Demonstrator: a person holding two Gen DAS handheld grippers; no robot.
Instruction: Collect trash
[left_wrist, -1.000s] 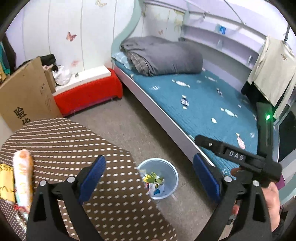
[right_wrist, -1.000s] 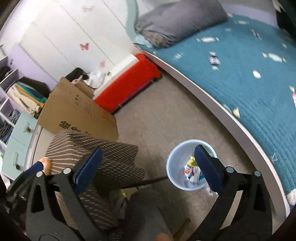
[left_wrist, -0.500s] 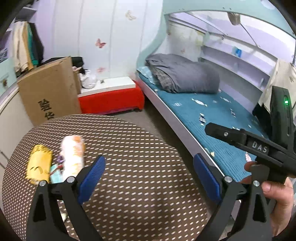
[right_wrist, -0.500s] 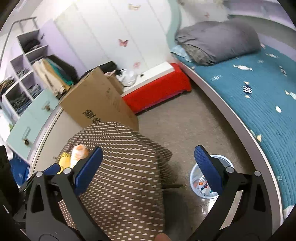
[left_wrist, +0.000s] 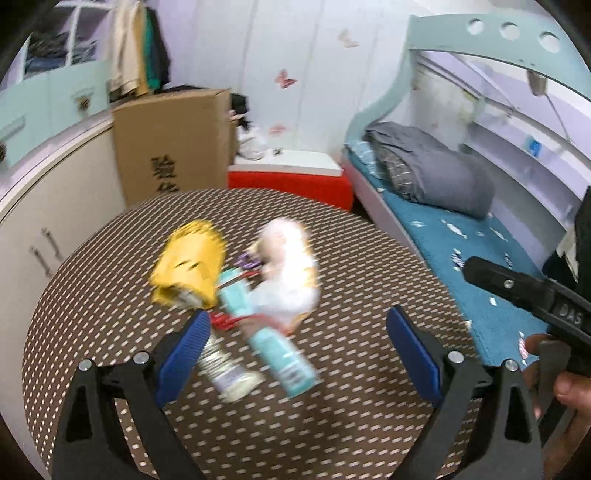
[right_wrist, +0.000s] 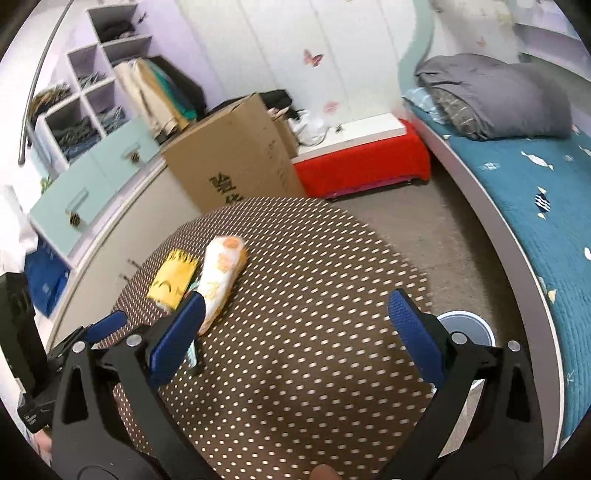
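Note:
A pile of trash lies on the round brown dotted table (left_wrist: 332, 413): a yellow wrapper (left_wrist: 190, 267), a white and orange packet (left_wrist: 288, 277), a light blue tube (left_wrist: 269, 332) and a whitish tube (left_wrist: 225, 369). My left gripper (left_wrist: 295, 354) is open and empty, just in front of the pile. My right gripper (right_wrist: 295, 336) is open and empty above the table (right_wrist: 314, 369), with the yellow wrapper (right_wrist: 171, 282) and packet (right_wrist: 221, 273) ahead to its left. The bin (right_wrist: 467, 328) stands on the floor beyond the table's right edge.
A cardboard box (right_wrist: 232, 155) and a red low bench (right_wrist: 362, 166) stand behind the table. The bed with a teal cover (right_wrist: 535, 206) runs along the right. Cabinets (right_wrist: 92, 173) line the left wall. The right gripper's body (left_wrist: 535, 295) shows at the left view's right edge.
Both grippers have swung up and left from the bin toward the table. The left gripper has closed in on the trash pile. Both stay open and empty.

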